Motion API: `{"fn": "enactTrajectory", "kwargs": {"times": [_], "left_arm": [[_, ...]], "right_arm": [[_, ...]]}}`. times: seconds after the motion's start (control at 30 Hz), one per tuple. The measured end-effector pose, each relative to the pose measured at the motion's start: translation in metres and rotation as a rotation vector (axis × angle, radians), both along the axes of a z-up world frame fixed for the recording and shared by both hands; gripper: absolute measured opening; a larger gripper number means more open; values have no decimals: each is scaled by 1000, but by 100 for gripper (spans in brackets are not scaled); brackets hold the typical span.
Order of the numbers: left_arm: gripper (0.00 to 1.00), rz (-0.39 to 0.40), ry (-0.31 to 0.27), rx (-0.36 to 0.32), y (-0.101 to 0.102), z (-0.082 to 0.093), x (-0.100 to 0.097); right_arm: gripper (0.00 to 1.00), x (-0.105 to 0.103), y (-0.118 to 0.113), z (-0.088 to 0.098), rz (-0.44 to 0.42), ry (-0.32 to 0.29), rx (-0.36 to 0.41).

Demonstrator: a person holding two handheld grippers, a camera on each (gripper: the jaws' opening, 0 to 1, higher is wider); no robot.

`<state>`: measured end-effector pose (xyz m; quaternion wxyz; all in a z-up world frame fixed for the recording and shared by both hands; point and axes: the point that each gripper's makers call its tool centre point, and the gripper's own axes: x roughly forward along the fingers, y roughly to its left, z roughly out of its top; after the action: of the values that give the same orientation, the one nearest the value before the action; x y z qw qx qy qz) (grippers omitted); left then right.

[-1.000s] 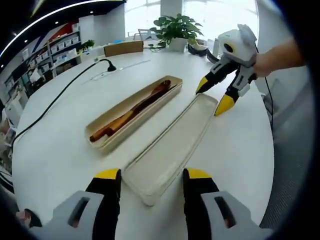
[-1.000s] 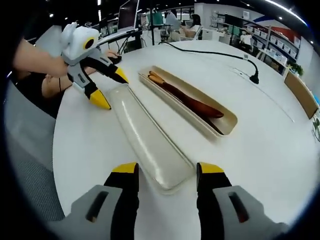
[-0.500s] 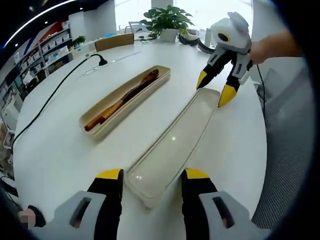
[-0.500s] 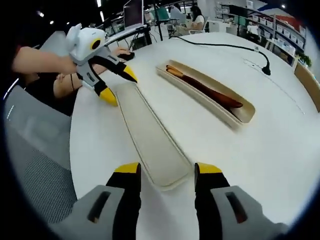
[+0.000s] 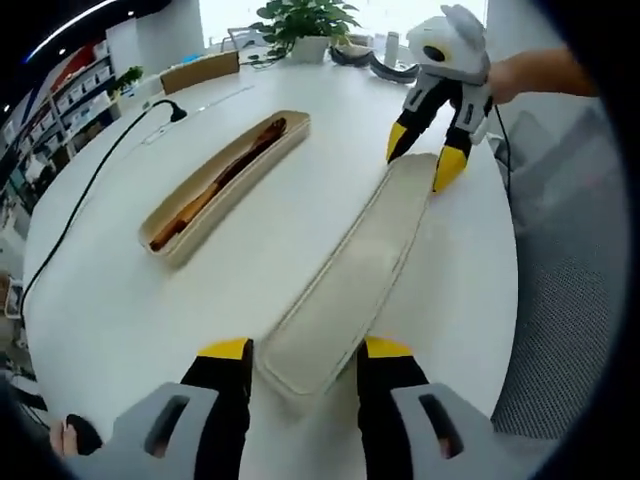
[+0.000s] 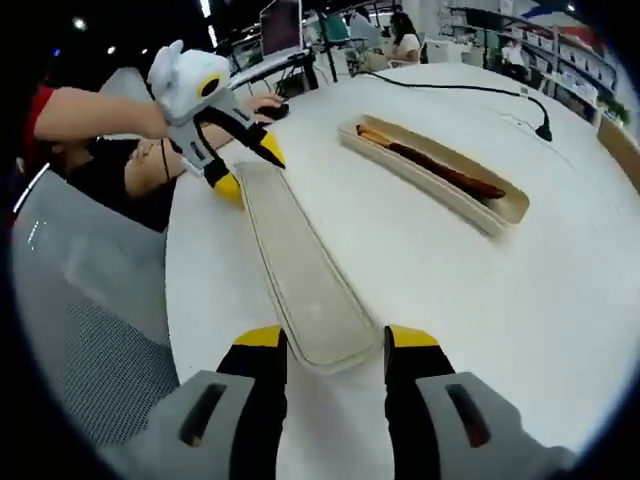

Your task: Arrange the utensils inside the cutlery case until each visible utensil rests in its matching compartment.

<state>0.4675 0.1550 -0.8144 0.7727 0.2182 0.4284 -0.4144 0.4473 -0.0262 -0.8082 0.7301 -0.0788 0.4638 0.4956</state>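
Left gripper view, lower centre: my left gripper (image 5: 303,362) straddles the lid's (image 5: 350,280) near end, fingers spread; right gripper (image 5: 425,160) likewise at upper right; utensils (image 5: 215,185) indistinct in the case (image 5: 165,240).

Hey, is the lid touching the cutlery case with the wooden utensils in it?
Apart. In the left gripper view, bare white table separates the lid from the cutlery case along their whole length; the right gripper view shows the same gap.
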Motion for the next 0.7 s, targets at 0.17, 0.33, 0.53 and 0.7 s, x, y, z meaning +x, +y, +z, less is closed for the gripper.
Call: {"fn": "enactTrajectory", "kwargs": {"times": [0.17, 0.33, 0.53, 0.7], "left_arm": [[34, -13, 8, 17, 0, -1, -1], [17, -14, 58, 13, 0, -1, -1], [17, -73, 62, 57, 1, -1, -2], [22, -118, 7, 130, 9, -1, 5]], "right_arm": [[34, -2, 1, 1, 25, -78, -19], [15, -17, 10, -1, 160, -159, -92], [8, -18, 6, -11, 164, -170, -109], [4, -26, 3, -8, 174, -125, -57]]}}
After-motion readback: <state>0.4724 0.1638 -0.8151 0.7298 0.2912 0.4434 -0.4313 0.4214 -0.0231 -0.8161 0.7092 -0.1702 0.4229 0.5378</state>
